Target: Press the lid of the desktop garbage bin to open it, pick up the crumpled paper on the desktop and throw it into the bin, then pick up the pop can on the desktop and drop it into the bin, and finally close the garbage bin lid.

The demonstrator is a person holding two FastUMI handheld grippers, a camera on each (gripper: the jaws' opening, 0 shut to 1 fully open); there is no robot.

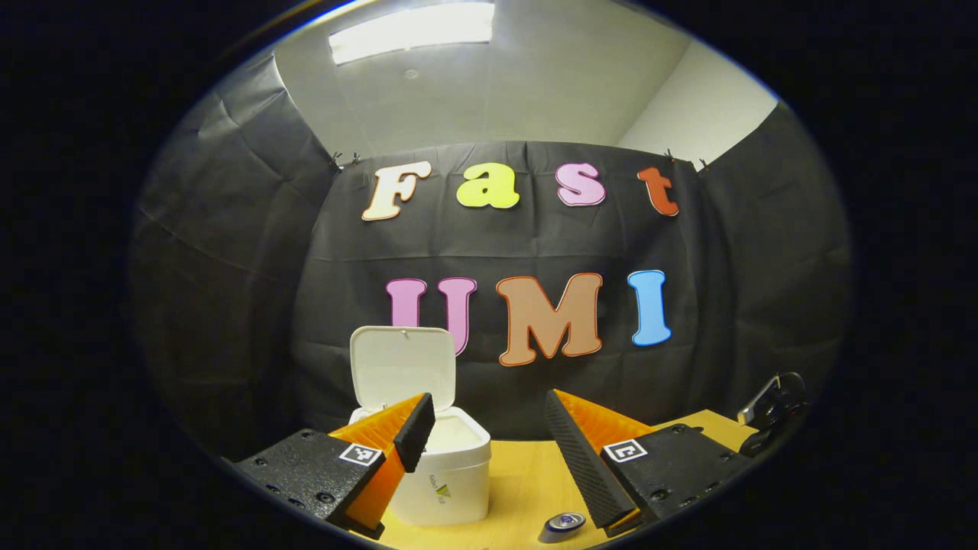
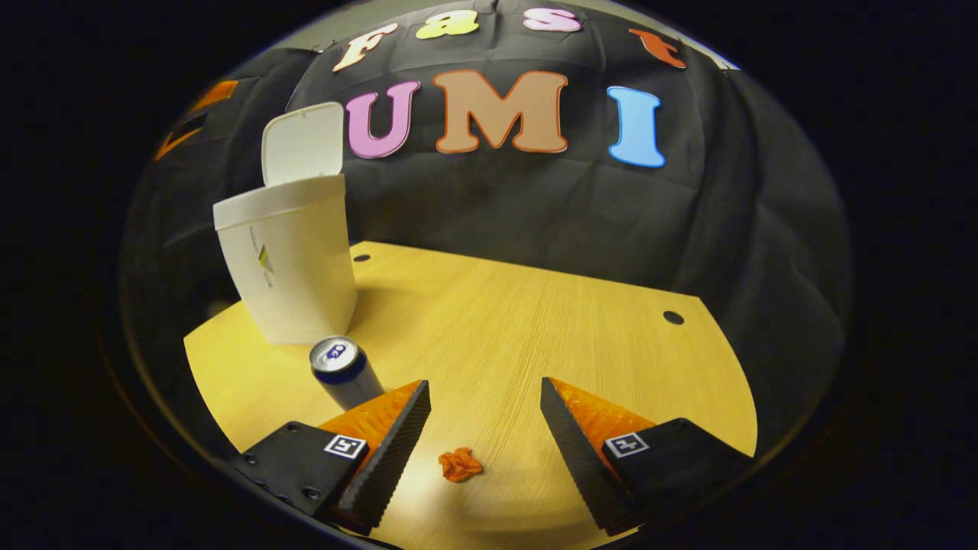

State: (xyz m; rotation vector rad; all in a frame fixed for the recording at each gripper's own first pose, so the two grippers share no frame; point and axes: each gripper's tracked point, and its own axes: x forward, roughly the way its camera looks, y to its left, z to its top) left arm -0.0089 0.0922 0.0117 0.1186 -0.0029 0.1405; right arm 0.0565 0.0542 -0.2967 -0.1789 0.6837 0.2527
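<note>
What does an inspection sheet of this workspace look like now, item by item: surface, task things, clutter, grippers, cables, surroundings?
Surface: wooden desktop, with two small dark holes near its far edge.
Garbage bin: white bin stands upright at the left of the right gripper view; its lid is raised.
Crumpled paper: orange crumpled paper lies on the desktop, between the right gripper's fingers and touching neither.
Pop can: pop can stands upright in front of the bin, apart from it.
Clutter: nothing seen.
Left gripper: left gripper is open, held near the bin, holding nothing.
Right gripper: right gripper is open above the paper.
Cables: nothing seen.
Surroundings: black cloth wall; ceiling light.
</note>
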